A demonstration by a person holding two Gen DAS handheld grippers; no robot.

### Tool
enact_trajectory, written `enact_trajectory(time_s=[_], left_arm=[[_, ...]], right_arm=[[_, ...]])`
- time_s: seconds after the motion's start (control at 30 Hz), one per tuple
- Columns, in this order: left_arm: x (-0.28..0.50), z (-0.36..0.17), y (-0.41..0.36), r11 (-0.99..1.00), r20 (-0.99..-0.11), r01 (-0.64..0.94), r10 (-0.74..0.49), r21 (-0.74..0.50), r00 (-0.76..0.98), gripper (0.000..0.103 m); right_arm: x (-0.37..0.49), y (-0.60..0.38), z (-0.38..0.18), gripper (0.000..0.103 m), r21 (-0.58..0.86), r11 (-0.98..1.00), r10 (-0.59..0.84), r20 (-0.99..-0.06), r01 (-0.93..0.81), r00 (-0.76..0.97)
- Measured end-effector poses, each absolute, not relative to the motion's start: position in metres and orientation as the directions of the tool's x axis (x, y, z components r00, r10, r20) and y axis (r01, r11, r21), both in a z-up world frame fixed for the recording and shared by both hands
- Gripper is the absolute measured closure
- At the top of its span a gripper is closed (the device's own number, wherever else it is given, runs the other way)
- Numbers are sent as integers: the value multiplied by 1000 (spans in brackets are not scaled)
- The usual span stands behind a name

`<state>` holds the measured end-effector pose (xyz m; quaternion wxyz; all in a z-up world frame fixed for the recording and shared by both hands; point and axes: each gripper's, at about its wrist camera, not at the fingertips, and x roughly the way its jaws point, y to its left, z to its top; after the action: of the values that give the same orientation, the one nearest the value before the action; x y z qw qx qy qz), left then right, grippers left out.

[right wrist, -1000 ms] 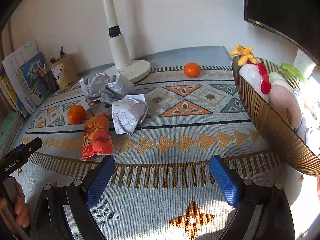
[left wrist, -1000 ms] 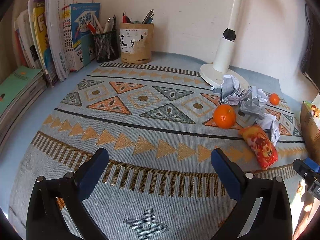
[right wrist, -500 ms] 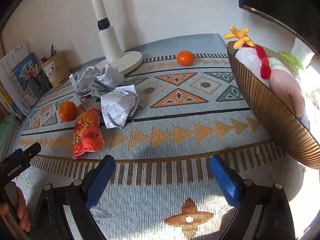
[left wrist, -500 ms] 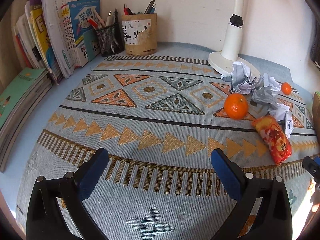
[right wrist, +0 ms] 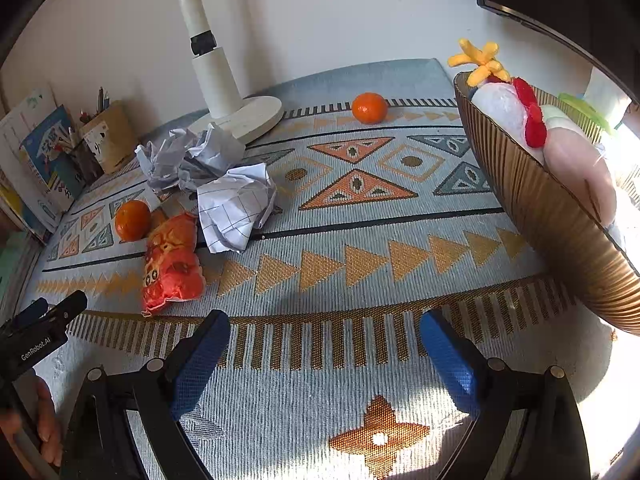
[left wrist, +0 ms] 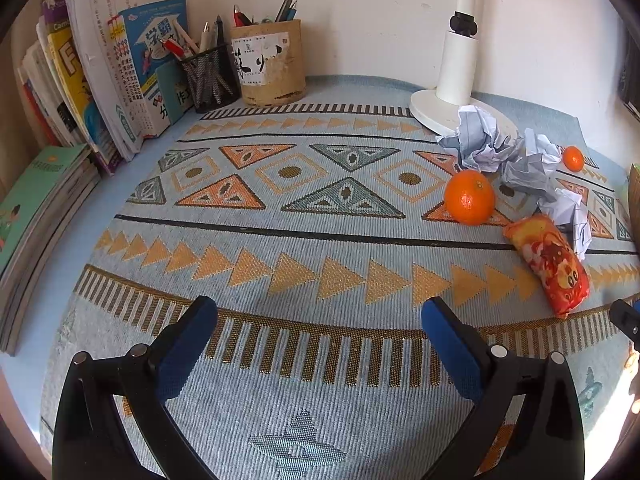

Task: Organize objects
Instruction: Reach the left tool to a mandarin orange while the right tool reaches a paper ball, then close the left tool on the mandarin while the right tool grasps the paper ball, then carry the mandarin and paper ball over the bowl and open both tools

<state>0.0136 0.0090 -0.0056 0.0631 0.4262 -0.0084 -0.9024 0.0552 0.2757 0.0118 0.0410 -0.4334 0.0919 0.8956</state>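
On the patterned mat lie a large orange [left wrist: 469, 197] [right wrist: 132, 220], a red snack packet [left wrist: 549, 263] [right wrist: 172, 260], several crumpled paper balls [left wrist: 516, 160] [right wrist: 236, 204] and a small orange [left wrist: 573, 158] [right wrist: 369, 107] farther back. My left gripper [left wrist: 320, 332] hovers open over bare mat, left of and nearer than the packet. Over the mat's near edge my right gripper [right wrist: 324, 340] is open, with the packet ahead to its left. Nothing sits between either pair of fingers.
A brown ribbed bowl [right wrist: 532, 216] holding plush toys stands at the right. A white lamp base [left wrist: 448, 112] [right wrist: 244, 116] is behind the papers. Pen holders [left wrist: 268, 64] and books [left wrist: 100, 80] line the back left. A hand [right wrist: 44, 428] holds the left gripper's handle.
Both grippers drifted slightly: the left view shifted so the oranges and packet sit farther right and closer; the right view moved toward the mat. No object has moved and both grippers stay open.
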Motion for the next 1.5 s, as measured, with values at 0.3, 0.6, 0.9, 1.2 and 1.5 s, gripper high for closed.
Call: enact_trajectory(time_s=[0.3, 0.6, 0.9, 1.2, 1.5], left_arm=[[-16, 25, 33, -973, -760, -229, 167, -25, -627, 4], [-67, 11, 56, -945, -777, -297, 289, -137, -560, 20], [-67, -2, 79, -943, -790, -332, 216, -17, -574, 68], [-7, 14, 54, -963, -760, -267, 208, -47, -616, 68], [34, 1, 28, -979, -770, -183, 183, -87, -611, 68]], right_arm=[[28, 268, 36, 4, 219, -976, -169, -792, -15, -587], [-31, 246, 15, 37, 199, -980, -158, -835, -22, -528], [-27, 245, 15, 58, 208, -978, -189, -795, 33, -576], [51, 262, 30, 57, 217, -976, -184, -793, 14, -581], [110, 267, 18, 55, 216, -976, -191, -815, 18, -547]])
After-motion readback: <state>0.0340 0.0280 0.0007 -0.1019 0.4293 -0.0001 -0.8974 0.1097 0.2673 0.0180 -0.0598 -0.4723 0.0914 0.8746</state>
